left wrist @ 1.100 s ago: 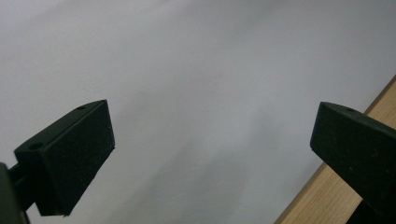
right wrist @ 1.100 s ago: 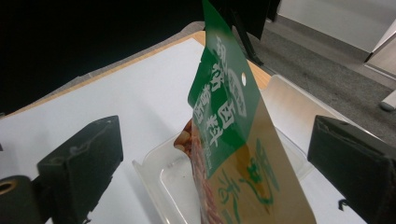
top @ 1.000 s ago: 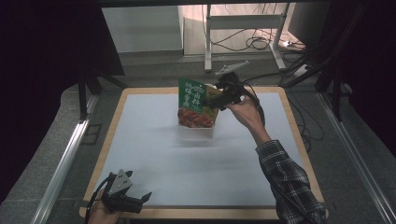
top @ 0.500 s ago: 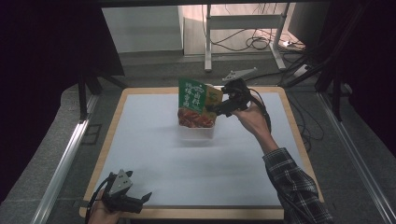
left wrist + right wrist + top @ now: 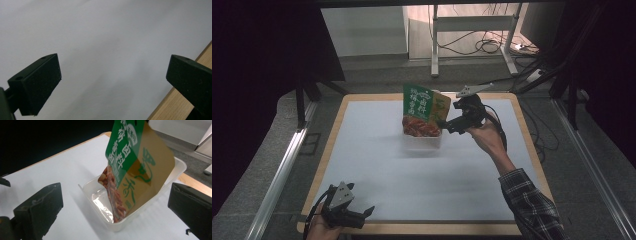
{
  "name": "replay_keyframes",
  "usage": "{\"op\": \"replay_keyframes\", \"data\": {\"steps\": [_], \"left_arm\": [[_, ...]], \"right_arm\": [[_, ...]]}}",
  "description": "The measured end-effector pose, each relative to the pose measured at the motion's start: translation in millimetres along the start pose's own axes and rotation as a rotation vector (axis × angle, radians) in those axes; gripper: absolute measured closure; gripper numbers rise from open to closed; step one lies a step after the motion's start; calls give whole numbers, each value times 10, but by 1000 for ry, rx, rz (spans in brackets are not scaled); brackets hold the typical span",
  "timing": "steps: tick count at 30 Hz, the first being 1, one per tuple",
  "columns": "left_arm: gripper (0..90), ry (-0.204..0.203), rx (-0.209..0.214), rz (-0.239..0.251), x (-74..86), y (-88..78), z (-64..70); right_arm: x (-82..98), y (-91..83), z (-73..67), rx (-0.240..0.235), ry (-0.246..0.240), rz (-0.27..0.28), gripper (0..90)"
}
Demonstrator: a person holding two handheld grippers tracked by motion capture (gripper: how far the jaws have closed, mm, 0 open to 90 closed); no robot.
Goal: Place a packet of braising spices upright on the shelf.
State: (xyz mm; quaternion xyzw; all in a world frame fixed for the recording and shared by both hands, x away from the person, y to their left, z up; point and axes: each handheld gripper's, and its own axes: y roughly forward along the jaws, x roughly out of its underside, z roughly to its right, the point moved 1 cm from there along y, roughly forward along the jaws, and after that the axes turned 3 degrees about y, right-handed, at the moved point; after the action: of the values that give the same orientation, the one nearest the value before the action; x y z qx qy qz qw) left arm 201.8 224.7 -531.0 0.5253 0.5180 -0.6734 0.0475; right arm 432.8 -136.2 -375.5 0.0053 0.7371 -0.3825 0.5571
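Toward the far middle of the counter (image 5: 377, 165), smooth matte white with a pale wood rim: a shallow rectangular tub (image 5: 140, 207) of translucent white plastic, thin-walled, corners rounded. Inside it, standing on end and tilted: two flat glossy packets, leaning together. Nearer one, the green packet (image 5: 125, 147), green at the top with white lettering, lower part printed with red-brown food. Behind it, the tan packet (image 5: 147, 177), kraft-brown with green brushwork characters, its bottom corner down against the tub's wall. Something clear and crinkled on the tub floor (film or foil, hard to tell).

Right gripper (image 5: 447, 124) just beside the tub on its right side, jaws spread wide and empty, black blocky pads with a faintly rough face, packets framed between them in the right gripper view but untouched. Grey three-cornered plate on top, cable looping behind. Right hand (image 5: 484, 137) wrapped around the handle, forearm reaching diagonally up from the lower right in a dark plaid sleeve (image 5: 529, 207).

Left gripper (image 5: 362, 216) well apart from all that, at the near left corner, low over the counter's edge, jaws likewise wide apart with nothing between but bare white surface and a strip of wood rim. Left hand (image 5: 319, 230) barely in at the bottom edge.
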Motion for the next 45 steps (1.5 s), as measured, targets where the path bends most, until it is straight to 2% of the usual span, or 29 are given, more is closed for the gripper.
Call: {"op": "replay_keyframes", "data": {"steps": [13,23,33,45], "left_arm": [[0,-2,-4,0,1,-1,1],[0,-5,-7,1,2,-2,0],[0,-2,-7,0,1,-2,3],[0,1,-8,-1,0,0,6]], "right_arm": [[243,-39,-34,7,3,-18,0],[371,-140,-62,13,9,-18,0],[481,-254,-152,27,1,-12,0],[740,-299,-267,22,9,-25,0]]}}
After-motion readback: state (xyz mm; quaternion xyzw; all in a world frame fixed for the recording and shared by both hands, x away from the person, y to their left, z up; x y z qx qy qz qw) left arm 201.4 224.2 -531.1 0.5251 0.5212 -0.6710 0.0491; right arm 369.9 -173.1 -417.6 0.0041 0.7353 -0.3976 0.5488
